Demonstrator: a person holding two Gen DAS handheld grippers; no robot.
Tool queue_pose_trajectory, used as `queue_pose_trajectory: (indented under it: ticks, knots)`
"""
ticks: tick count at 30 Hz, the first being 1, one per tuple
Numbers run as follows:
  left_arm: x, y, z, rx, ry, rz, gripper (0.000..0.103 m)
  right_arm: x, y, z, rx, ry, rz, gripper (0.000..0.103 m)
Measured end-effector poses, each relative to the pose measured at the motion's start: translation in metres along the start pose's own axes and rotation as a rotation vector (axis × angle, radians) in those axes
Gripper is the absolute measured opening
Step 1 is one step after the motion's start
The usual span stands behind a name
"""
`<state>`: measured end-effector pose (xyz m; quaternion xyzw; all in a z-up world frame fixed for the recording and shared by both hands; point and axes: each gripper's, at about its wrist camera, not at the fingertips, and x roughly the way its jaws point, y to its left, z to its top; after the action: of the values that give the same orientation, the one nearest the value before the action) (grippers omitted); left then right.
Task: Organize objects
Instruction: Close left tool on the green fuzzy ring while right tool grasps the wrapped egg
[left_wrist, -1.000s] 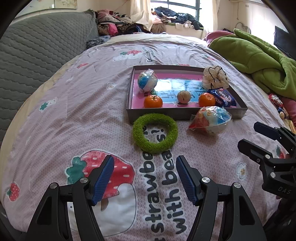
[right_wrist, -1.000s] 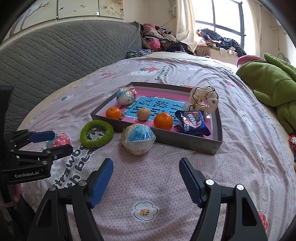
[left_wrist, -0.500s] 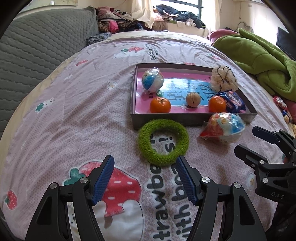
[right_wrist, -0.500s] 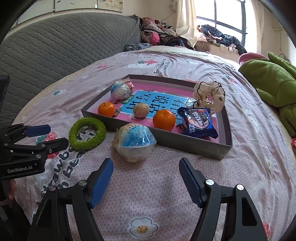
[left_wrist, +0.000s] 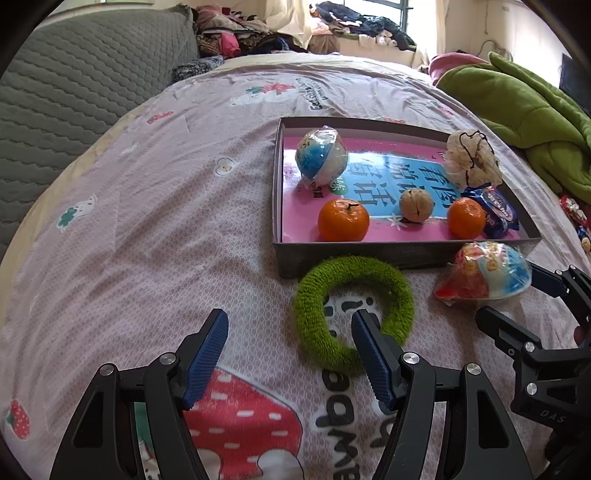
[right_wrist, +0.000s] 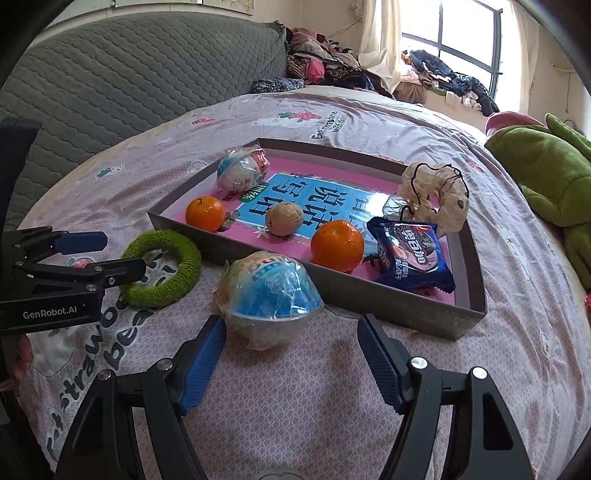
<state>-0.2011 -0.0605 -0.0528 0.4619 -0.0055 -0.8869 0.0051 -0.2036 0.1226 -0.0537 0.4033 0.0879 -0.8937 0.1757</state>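
A grey tray (left_wrist: 369, 254) (right_wrist: 388, 308) on the bed holds two oranges (left_wrist: 343, 220) (right_wrist: 337, 245), a walnut (left_wrist: 416, 205), a wrapped ball (left_wrist: 321, 157), a blue snack packet (right_wrist: 410, 258) and a cream scrunchie (right_wrist: 434, 195). A green fuzzy ring (left_wrist: 352, 312) (right_wrist: 162, 267) lies in front of the tray. A second wrapped ball (right_wrist: 267, 295) (left_wrist: 484, 271) lies beside it. My left gripper (left_wrist: 290, 321) is open, its right finger over the ring's hole. My right gripper (right_wrist: 291, 325) is open, straddling the wrapped ball's near side.
The bed has a pink strawberry-print sheet (left_wrist: 166, 206). A green blanket (left_wrist: 524, 122) lies at the right. A grey quilted headboard (right_wrist: 129, 85) is on the left. Clothes (right_wrist: 332, 62) pile at the far end by the window.
Both grippers have moved forward. The left one has closed in on the green ring, the right one on the wrapped ball outside the tray. Both stay open.
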Motion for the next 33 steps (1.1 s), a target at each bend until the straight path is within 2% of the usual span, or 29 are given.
queue_pose_trajectory:
  ticks: [9, 11, 14, 16, 18, 22, 24, 25, 33]
  knots:
    - [0.018, 0.001, 0.003, -0.009, 0.018, -0.002, 0.071, 0.017, 0.008, 0.005, -0.007, -0.002, 0.002, 0.073]
    - [0.019, 0.002, 0.004, -0.010, 0.017, -0.008, 0.071, 0.019, 0.009, 0.007, -0.005, -0.003, 0.003, 0.069]
    - [0.022, 0.001, 0.006, -0.012, 0.012, -0.019, 0.070, 0.021, 0.011, 0.008, -0.007, -0.008, 0.019, 0.055]
    - [0.023, 0.001, 0.007, -0.009, 0.011, -0.025, 0.066, 0.021, 0.013, 0.008, -0.012, -0.012, 0.016, 0.055]
    - [0.024, 0.000, 0.008, -0.005, 0.009, -0.032, 0.054, 0.021, 0.012, 0.008, -0.009, -0.015, 0.023, 0.055]
    - [0.026, -0.001, 0.007, 0.003, 0.012, -0.058, 0.039, 0.019, 0.006, 0.007, 0.025, -0.024, 0.053, 0.054]
    - [0.026, -0.002, 0.006, 0.003, 0.010, -0.073, 0.024, 0.018, 0.003, 0.007, 0.036, -0.022, 0.062, 0.054]
    - [0.026, -0.003, 0.006, 0.003, 0.008, -0.083, 0.021, 0.018, 0.003, 0.007, 0.041, -0.021, 0.066, 0.054]
    - [0.014, -0.009, 0.002, 0.029, -0.018, -0.071, 0.017, 0.013, 0.001, 0.005, 0.066, -0.020, 0.093, 0.054]
